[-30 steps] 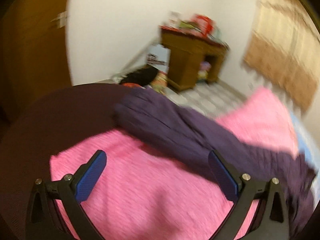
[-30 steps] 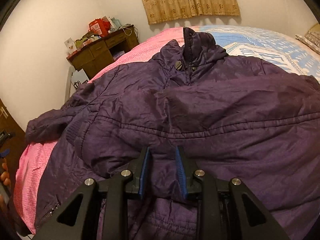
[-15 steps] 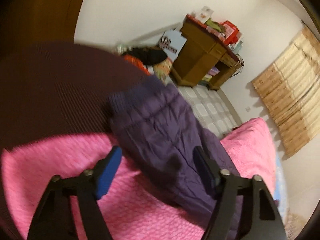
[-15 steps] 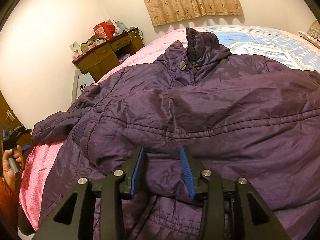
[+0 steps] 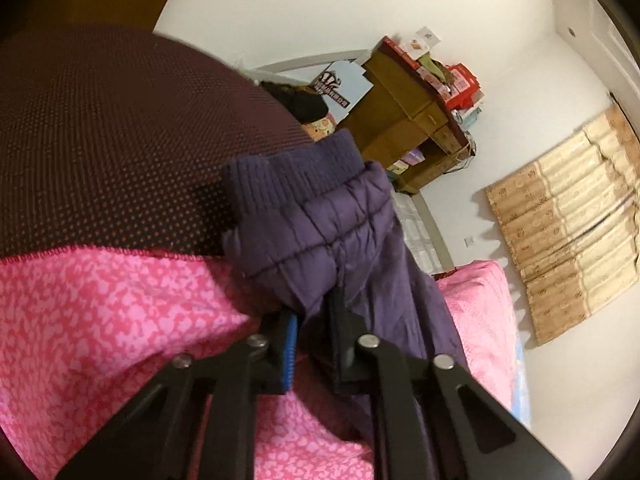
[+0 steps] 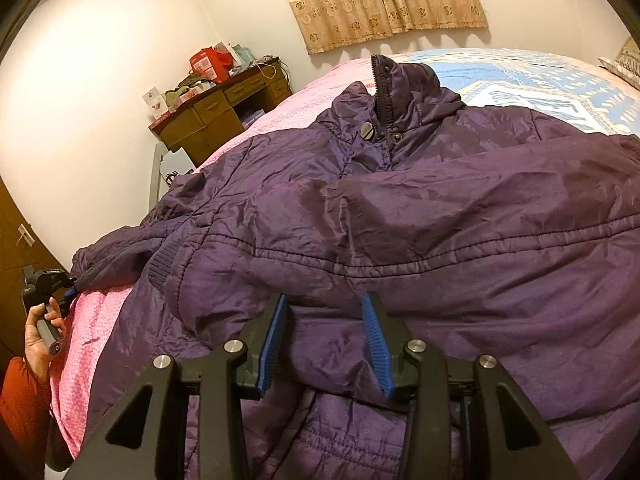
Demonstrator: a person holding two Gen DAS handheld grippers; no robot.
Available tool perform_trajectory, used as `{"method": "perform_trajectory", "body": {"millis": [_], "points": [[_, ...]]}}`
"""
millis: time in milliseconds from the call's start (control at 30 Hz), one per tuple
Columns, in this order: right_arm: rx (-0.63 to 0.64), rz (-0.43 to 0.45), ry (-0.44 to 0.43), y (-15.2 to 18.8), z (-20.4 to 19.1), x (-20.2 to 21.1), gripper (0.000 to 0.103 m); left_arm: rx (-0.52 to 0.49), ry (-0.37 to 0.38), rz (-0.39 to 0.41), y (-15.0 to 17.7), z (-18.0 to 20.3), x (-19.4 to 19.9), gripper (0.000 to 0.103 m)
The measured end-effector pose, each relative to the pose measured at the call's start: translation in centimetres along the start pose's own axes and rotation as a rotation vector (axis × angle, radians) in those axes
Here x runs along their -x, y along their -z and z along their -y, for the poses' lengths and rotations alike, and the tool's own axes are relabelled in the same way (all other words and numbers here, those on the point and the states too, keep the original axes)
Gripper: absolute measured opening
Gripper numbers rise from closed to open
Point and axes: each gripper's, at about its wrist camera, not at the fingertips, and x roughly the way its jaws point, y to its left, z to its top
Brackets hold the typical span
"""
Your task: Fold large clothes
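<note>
As its jaws have just been closing, the left gripper (image 5: 310, 322) pinches the jacket's sleeve (image 5: 320, 216) near the cuff.
The right gripper (image 6: 326, 344) stands parted over the purple jacket (image 6: 420, 216), pads not pressing; the jacket lies spread across the bed (image 6: 100, 332), the sleeve at its left edge.

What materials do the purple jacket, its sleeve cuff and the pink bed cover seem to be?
Purple jacket: probably nylon or polyester shell, slight sheen, fine creases, quilted seams. Sleeve cuff: ribbed knit, matte, with vertical ribs. Pink bed cover: soft woven or terry-like cloth, matte, mottled; exact fibre unclear.
</note>
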Motion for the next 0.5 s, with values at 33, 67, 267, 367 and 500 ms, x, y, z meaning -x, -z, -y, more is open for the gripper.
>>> {"method": "perform_trajectory", "body": {"millis": [33,67,267,367,500], "points": [[0.0,0.0,-0.001,0.0,0.0,0.0,0.042,-0.044,-0.015,0.023,0.0,0.7,0.4,0.008],[-0.002,0.001,-0.003,0.0,0.0,0.0,0.042,-0.099,-0.031,0.05,0.0,1.8,0.6,0.007],[-0.012,0.005,-0.02,0.0,0.2,0.1,0.042,-0.404,0.036,0.197,0.8,9.8,5.2,0.004],[-0.02,0.008,-0.031,0.0,0.4,0.1,0.042,-0.601,0.202,0.259,4.0,15.7,9.1,0.001],[-0.024,0.01,-0.039,0.1,0.6,0.1,0.042,-0.888,0.423,0.258,11.9,23.3,13.8,0.001]]}}
